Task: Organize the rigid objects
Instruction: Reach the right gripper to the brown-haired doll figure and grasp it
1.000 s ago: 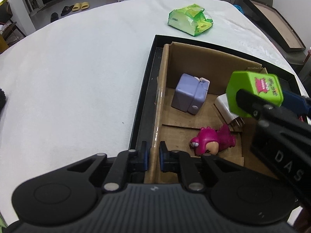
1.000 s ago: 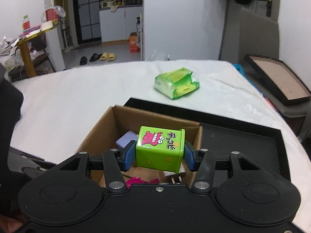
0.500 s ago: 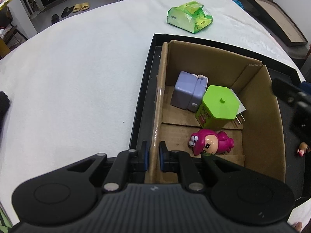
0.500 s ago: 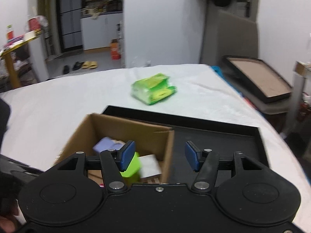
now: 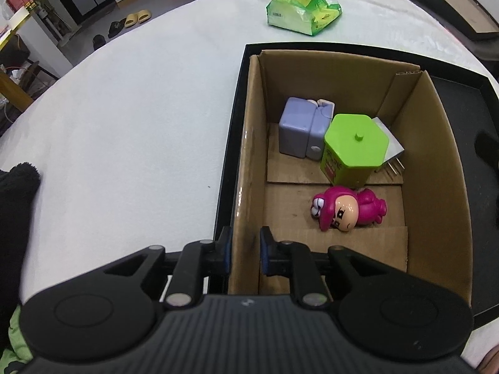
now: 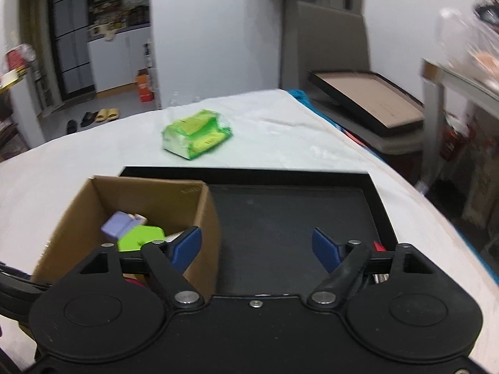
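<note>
We pinch near wall of cardboard box [image 5: 436, 162] with left gripper [image 5: 244, 251], fingers closed on it. Right gripper [image 6: 256, 245] hangs empty, fingers spread wide, above black tray [image 6: 293, 215]. Green hexagonal tin [image 5: 354, 149] stands upright in box, touching lilac case [image 5: 301, 131], above pink figurine [image 5: 347, 212]. Risk: left tug tilts box, tin topples onto figurine; blurred right view suggests fast sweep, could clip box rim.

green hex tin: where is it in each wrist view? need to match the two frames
Left wrist: the green hex tin stands upright inside the cardboard box, right of centre, touching the lilac block.
Right wrist: lower left, only its lid shows over the box wall, partly behind the right gripper.
Shared landmark: the green packet on the white cloth beyond the black tray.
</note>
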Tool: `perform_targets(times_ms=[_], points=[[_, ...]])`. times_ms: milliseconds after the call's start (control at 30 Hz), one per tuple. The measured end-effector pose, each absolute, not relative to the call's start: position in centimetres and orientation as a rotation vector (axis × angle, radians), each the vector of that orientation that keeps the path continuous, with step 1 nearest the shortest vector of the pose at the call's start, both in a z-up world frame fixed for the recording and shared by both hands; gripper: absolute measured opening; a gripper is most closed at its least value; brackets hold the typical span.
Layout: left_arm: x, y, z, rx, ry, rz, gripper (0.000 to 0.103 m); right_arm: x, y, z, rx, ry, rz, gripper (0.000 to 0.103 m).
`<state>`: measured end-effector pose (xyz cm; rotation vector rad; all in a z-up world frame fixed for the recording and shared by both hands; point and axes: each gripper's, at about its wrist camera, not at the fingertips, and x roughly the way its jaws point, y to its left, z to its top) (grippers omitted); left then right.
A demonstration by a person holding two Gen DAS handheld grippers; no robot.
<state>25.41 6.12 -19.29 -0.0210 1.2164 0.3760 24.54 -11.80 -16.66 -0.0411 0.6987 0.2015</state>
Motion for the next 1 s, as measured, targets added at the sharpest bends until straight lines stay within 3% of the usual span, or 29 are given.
perform_targets(times_ms=[367, 700, 833, 1000], points=[[26.5, 5.2, -19.0, 0.054, 1.21, 0.485, 0.044, 24.7, -15.5, -21.5, 0.004, 0.793, 0.054, 0.079], [27.5, 3.3, -19.6, 0.134, 1.219, 0.524, 0.05, 25.9, -18.9, -22.3, -0.051, 0.757, -0.062, 0.078], [27.7, 2.4, -20.0, 0.178, 1.233, 0.54, 0.051, 26.6, -20.6, -23.1, 0.006, 0.804, -0.079, 0.067], [28.0, 1.3, -20.1, 0.203, 1.235, 0.558, 0.052, 27.0, -21.6, -24.6, 0.029, 0.877, -0.069, 0.044]])
